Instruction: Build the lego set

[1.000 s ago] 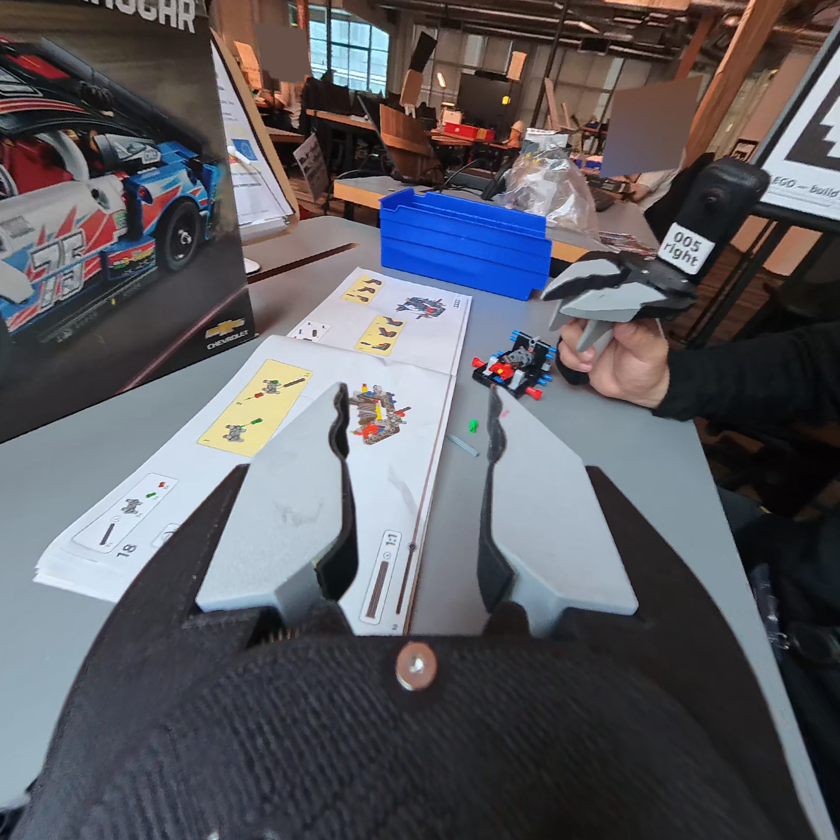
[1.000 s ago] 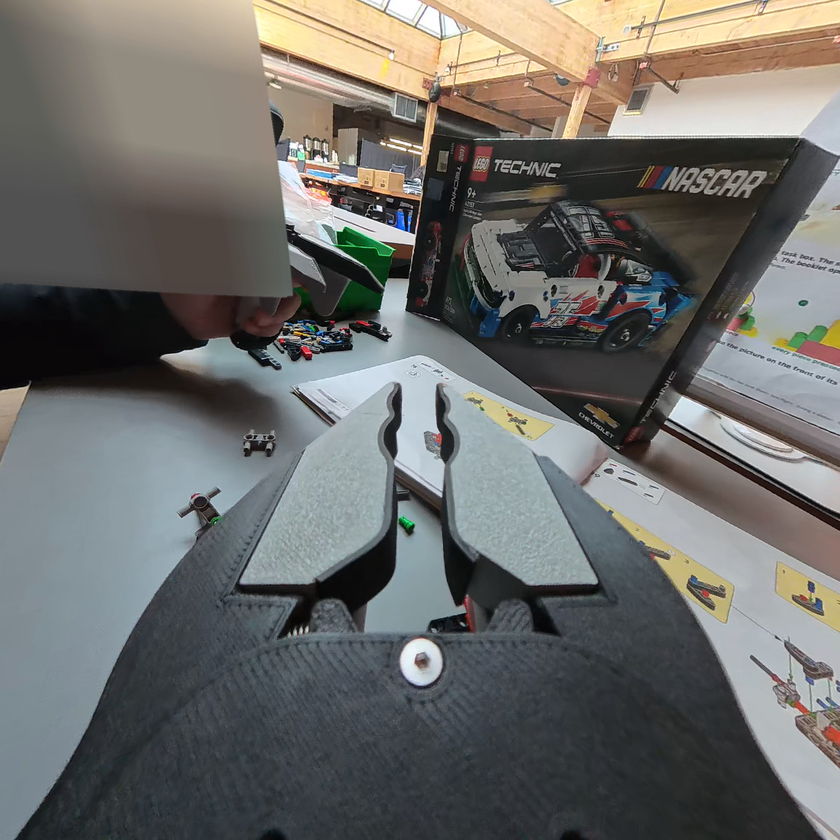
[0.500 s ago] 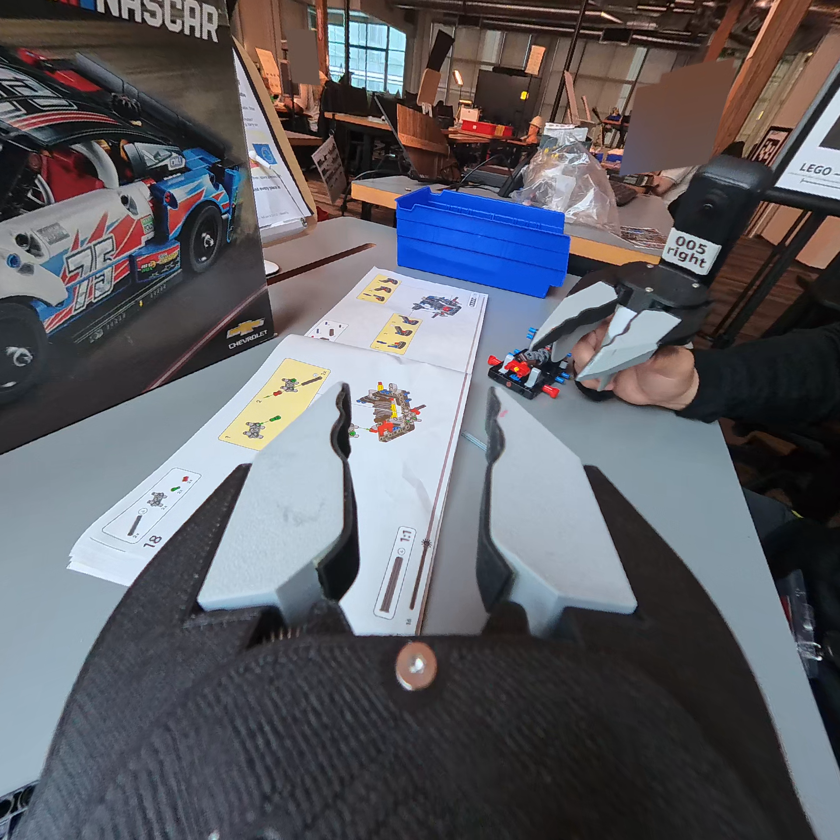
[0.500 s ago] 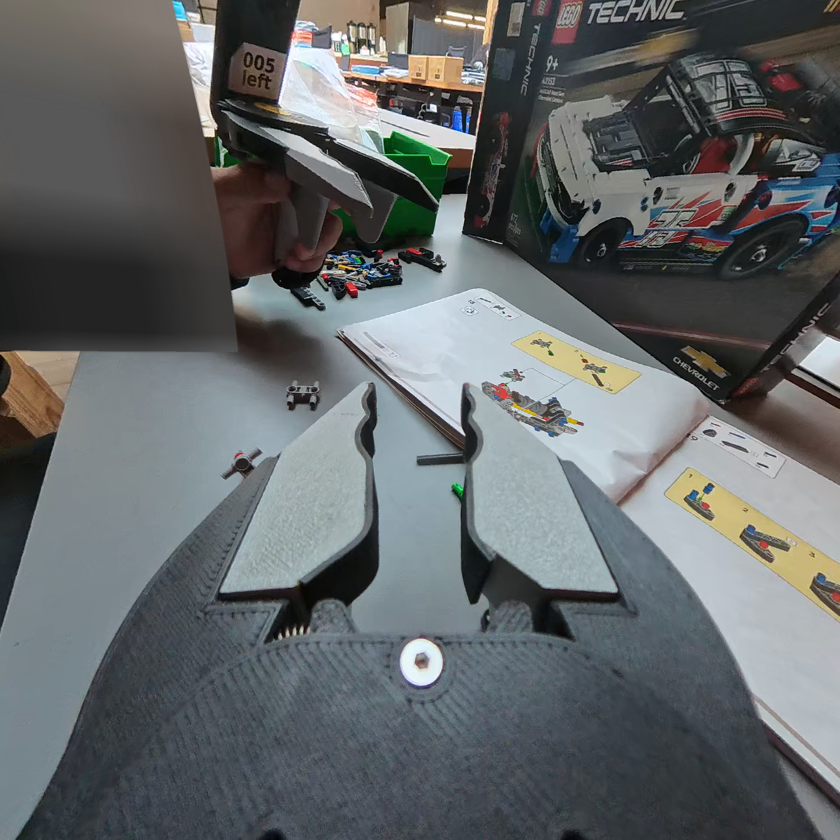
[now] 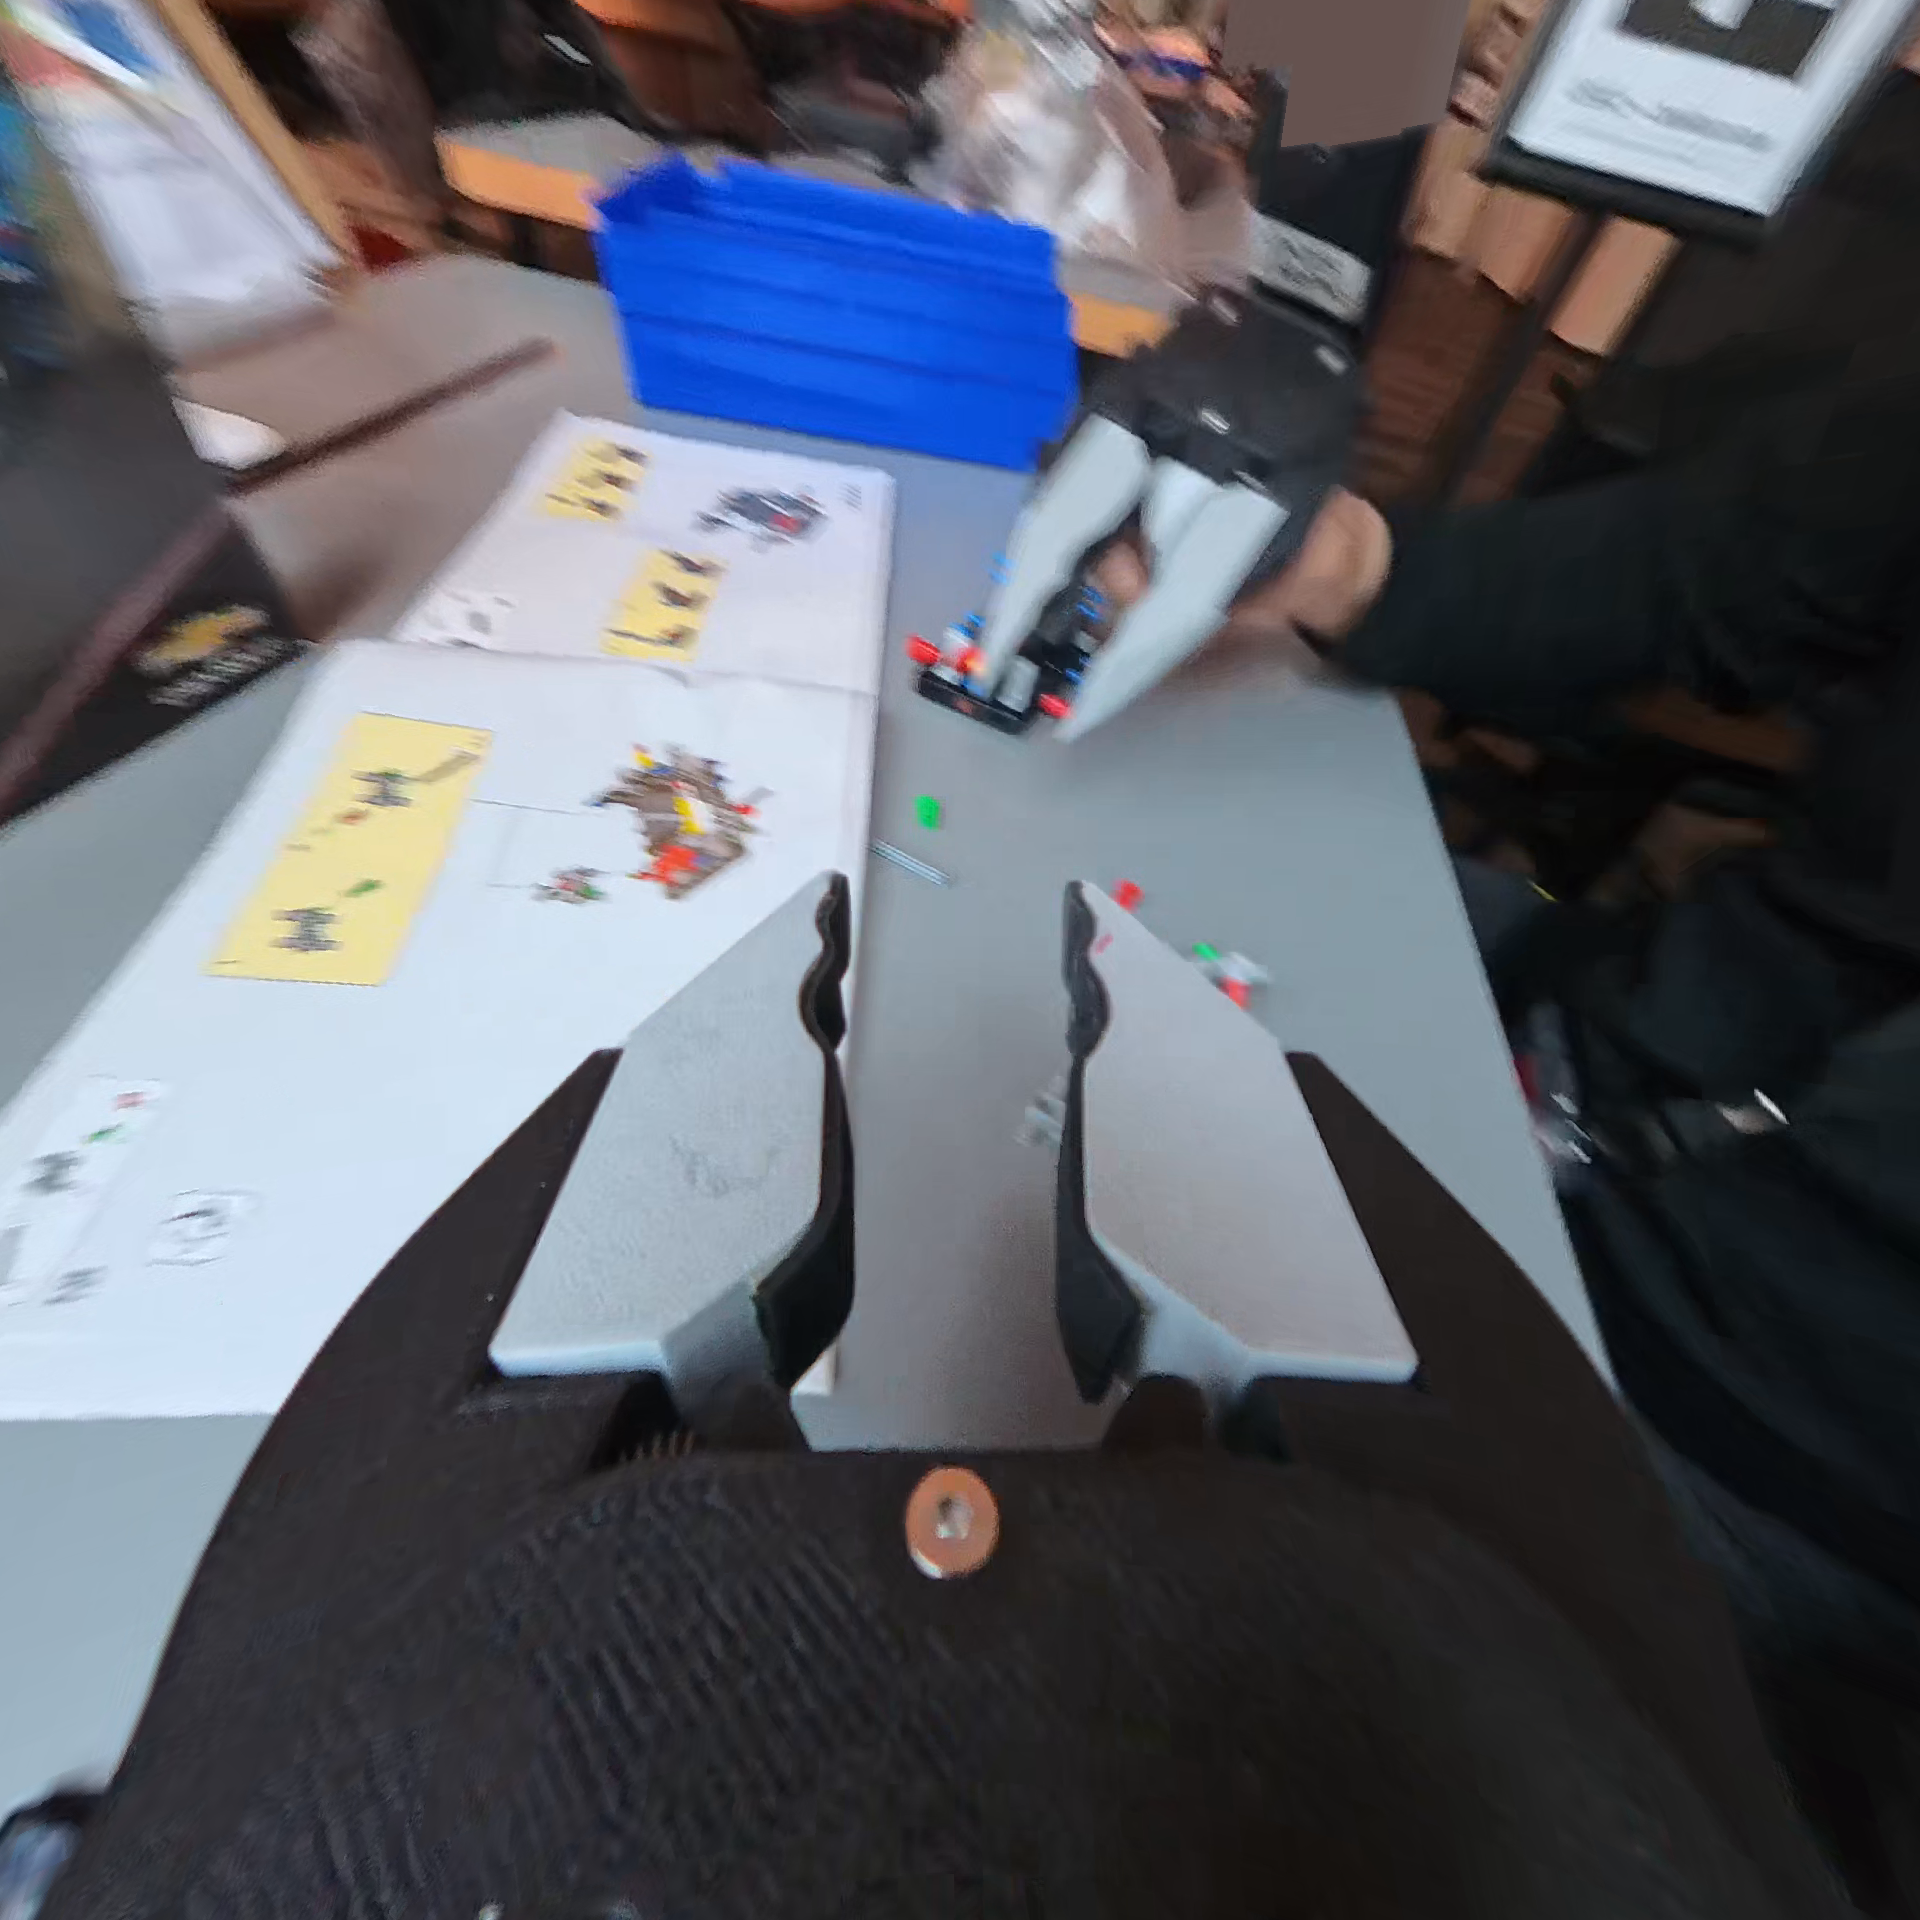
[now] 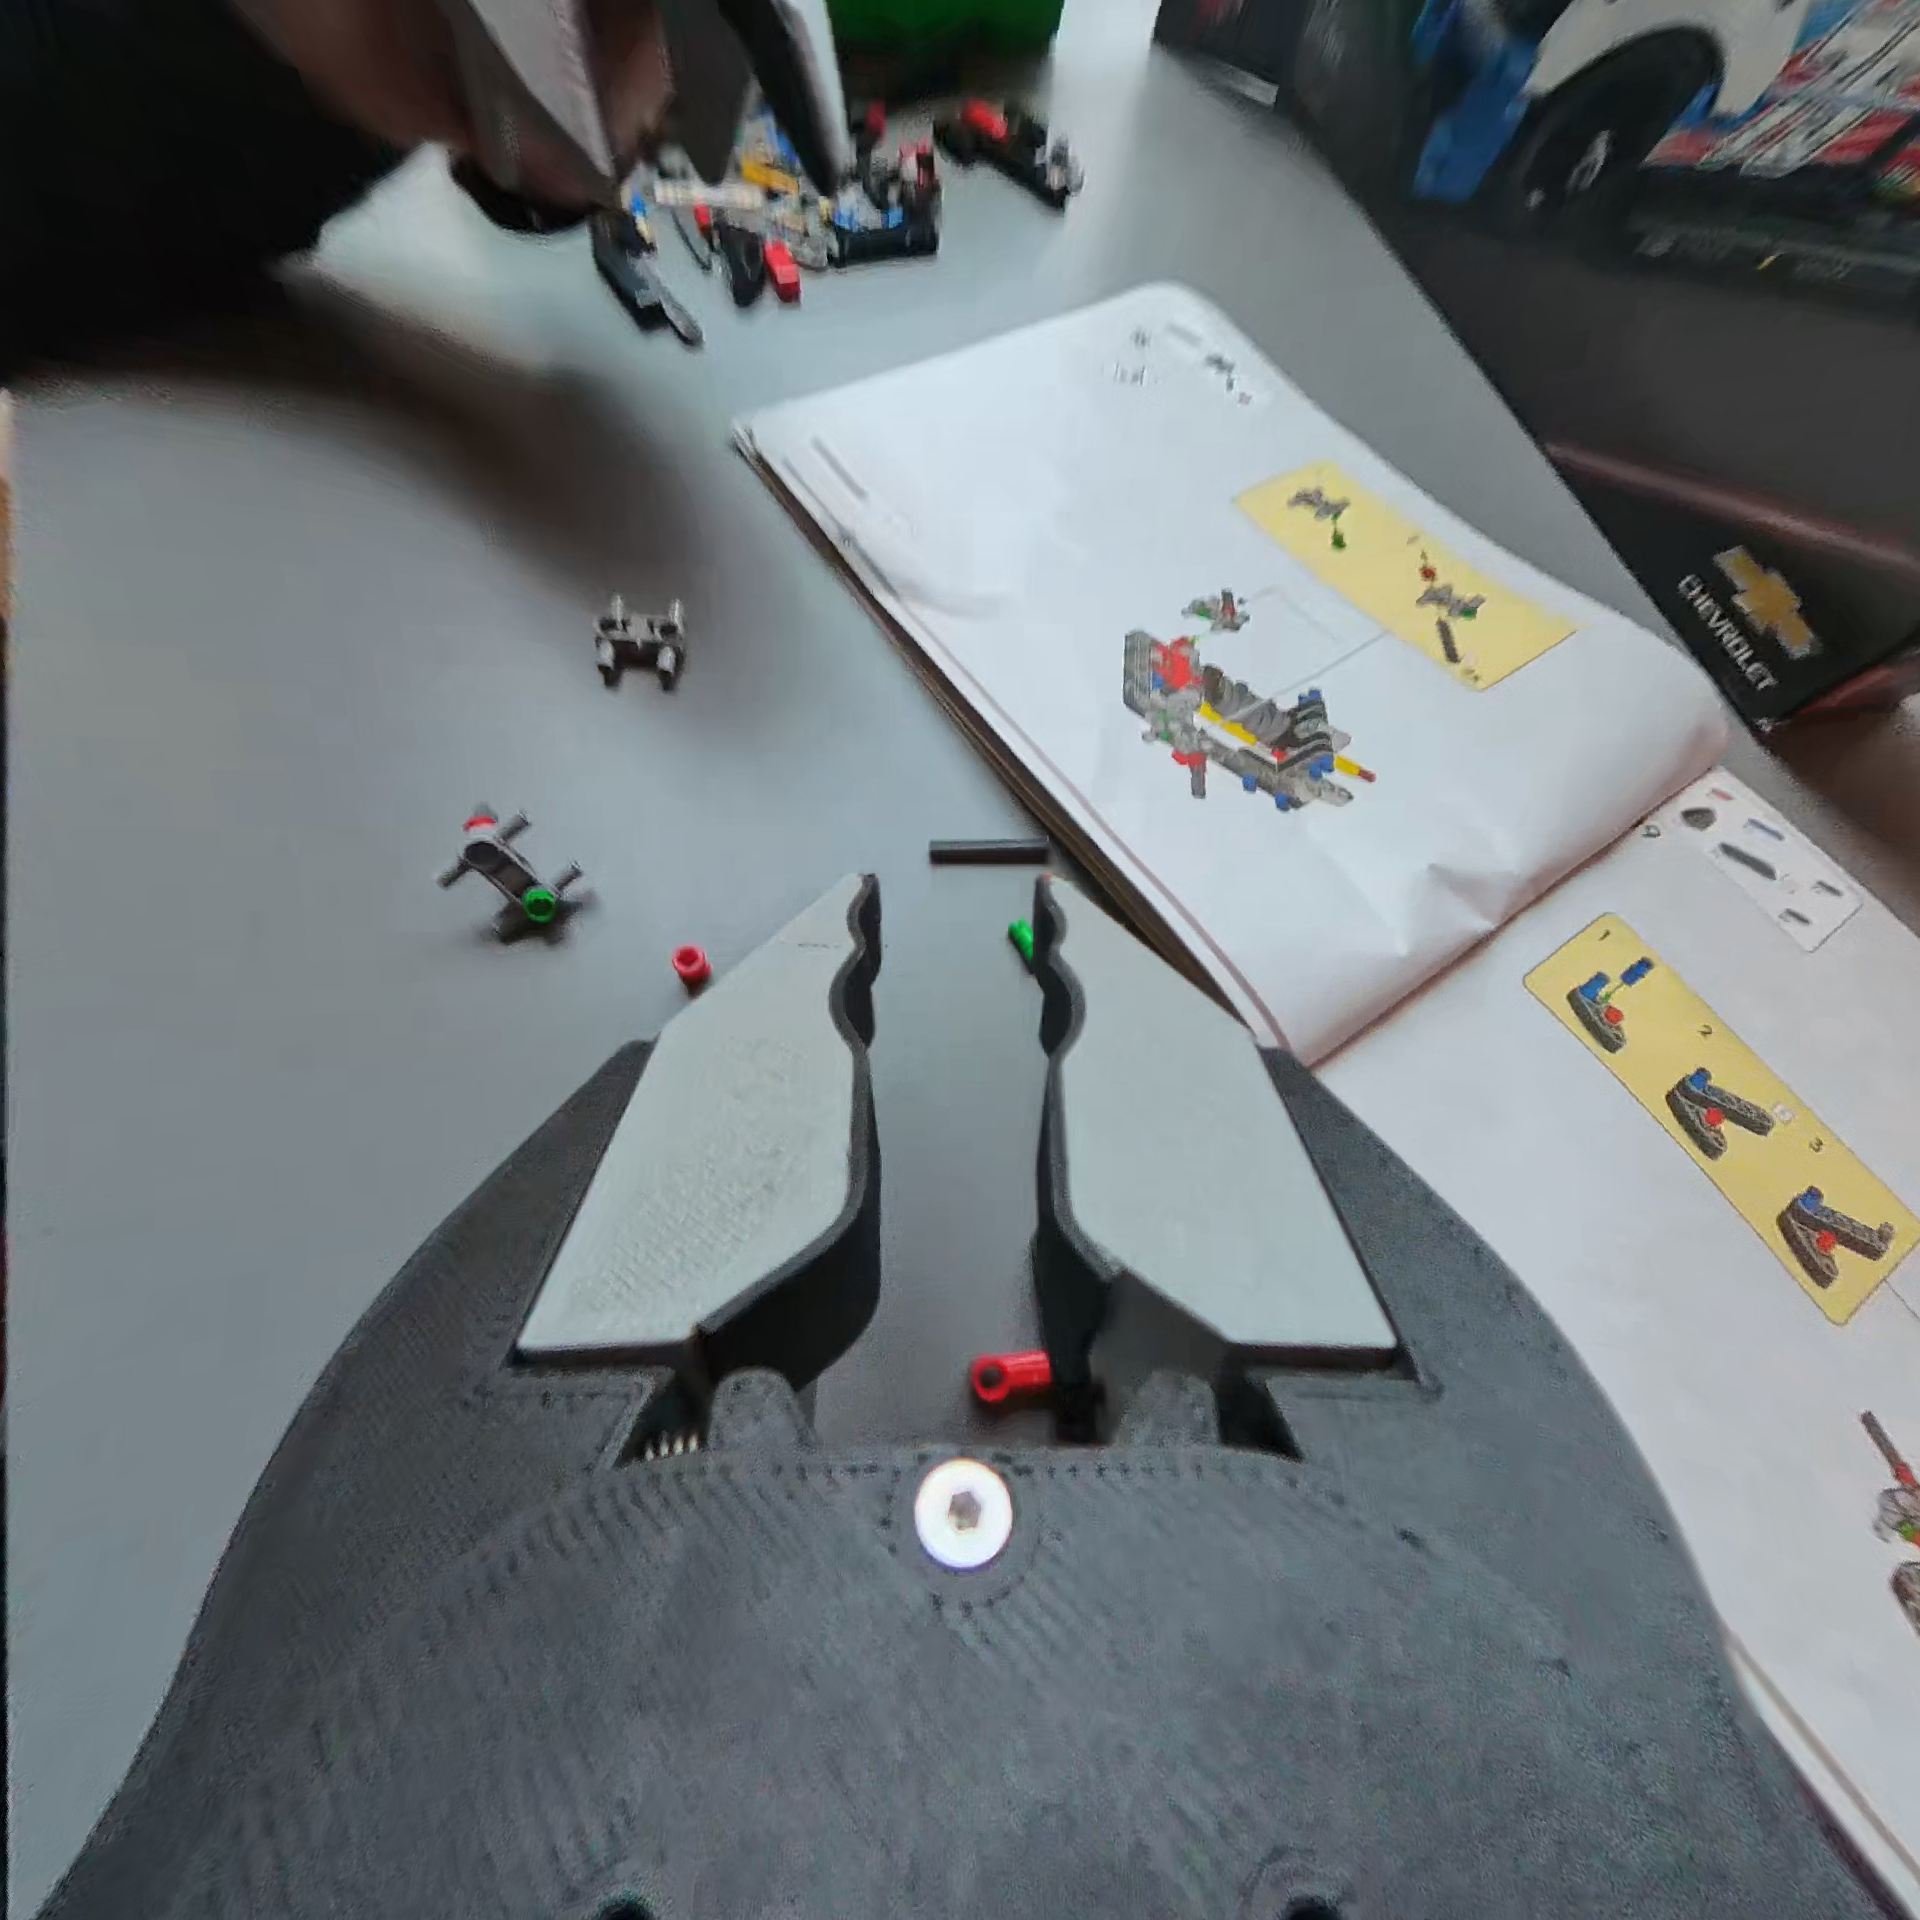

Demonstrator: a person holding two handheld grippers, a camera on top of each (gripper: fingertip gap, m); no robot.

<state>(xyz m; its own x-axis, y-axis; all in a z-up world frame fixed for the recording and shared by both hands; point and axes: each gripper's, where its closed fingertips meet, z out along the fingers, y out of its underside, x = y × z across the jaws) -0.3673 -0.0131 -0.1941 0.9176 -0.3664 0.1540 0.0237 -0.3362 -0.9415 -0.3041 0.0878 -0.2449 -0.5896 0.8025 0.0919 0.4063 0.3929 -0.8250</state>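
A partly built black assembly (image 5: pixel 971 694) with red and blue pins lies on the grey table (image 5: pixel 1195 831). My right gripper (image 5: pixel 1039 698) hovers over it, open and empty. In the right wrist view the right gripper (image 6: pixel 954 899) points at a black axle (image 6: pixel 987 852) and a green pin (image 6: pixel 1020 940); a red pin (image 6: pixel 1008 1377) shows between the finger bases. My left gripper (image 5: pixel 951 904) is open and empty over bare table beside the open instruction booklet (image 5: pixel 520 1039). A small grey piece (image 5: pixel 1044 1117) lies by its right finger.
A red bush (image 6: pixel 689 963), a grey connector with a green pin (image 6: pixel 509 868) and a dark grey piece (image 6: pixel 639 644) lie loose. A pile of parts (image 6: pixel 790 218) sits far off. The set box (image 6: pixel 1662 260) stands behind the booklet. A blue bin (image 5: pixel 842 312) stands at the back. The gap from one gripper's tips to the other's is roughly 15 cm. The small grey piece (image 5: pixel 1044 1117) lies around 10 cm away from my left fingertips. It is also in sight in the right wrist view (image 6: pixel 672 648).
The right gripper has come down over the black assembly and its jaws have opened wider. The left gripper has tilted down and shifted right, off the booklet. Both views are now blurred by motion.
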